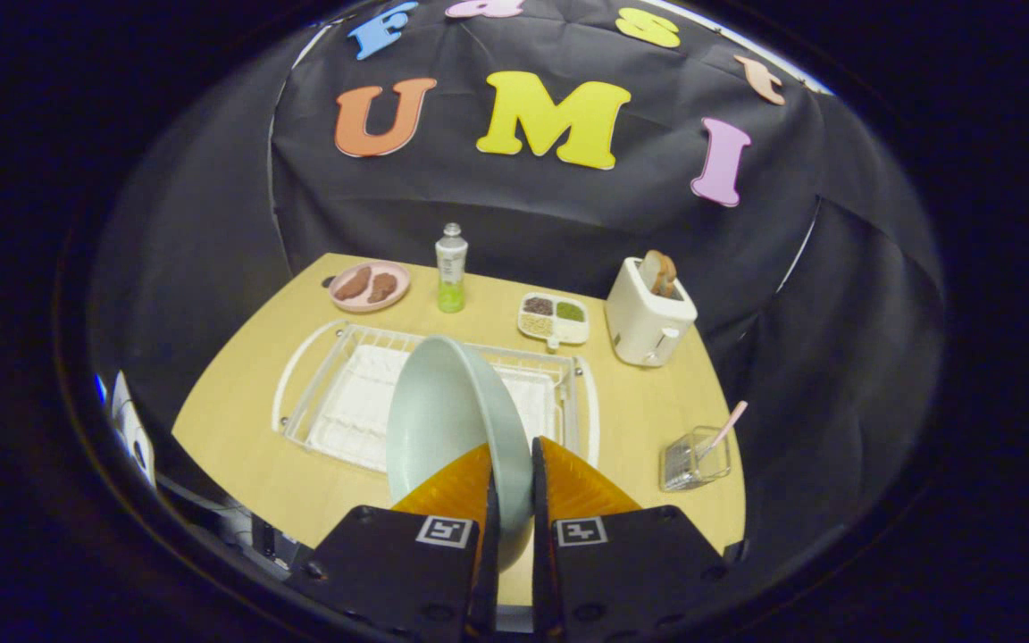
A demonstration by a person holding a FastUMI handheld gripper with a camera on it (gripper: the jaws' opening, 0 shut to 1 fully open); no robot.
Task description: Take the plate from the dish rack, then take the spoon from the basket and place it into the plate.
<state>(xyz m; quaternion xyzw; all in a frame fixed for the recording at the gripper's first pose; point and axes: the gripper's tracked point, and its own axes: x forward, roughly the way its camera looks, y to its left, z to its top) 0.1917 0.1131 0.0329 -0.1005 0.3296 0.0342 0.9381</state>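
Pale-green plate (443, 420), pinched by its rim in the gripper (511, 487) above the dish rack (336, 402); the narrow edge grip risks slip or swing onto the bench (238, 464).

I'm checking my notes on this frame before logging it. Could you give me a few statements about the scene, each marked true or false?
1. The gripper is shut on the rim of the pale plate. True.
2. The spoon already lies in the plate. False: it stands in the small wire basket, off to the side of the fingers.
3. The dish rack lies beyond the fingers, behind the plate. True.
4. The toaster is empty. False: something brown sticks out of its top.
5. A bottle stands between the pink plate and the divided tray. True.
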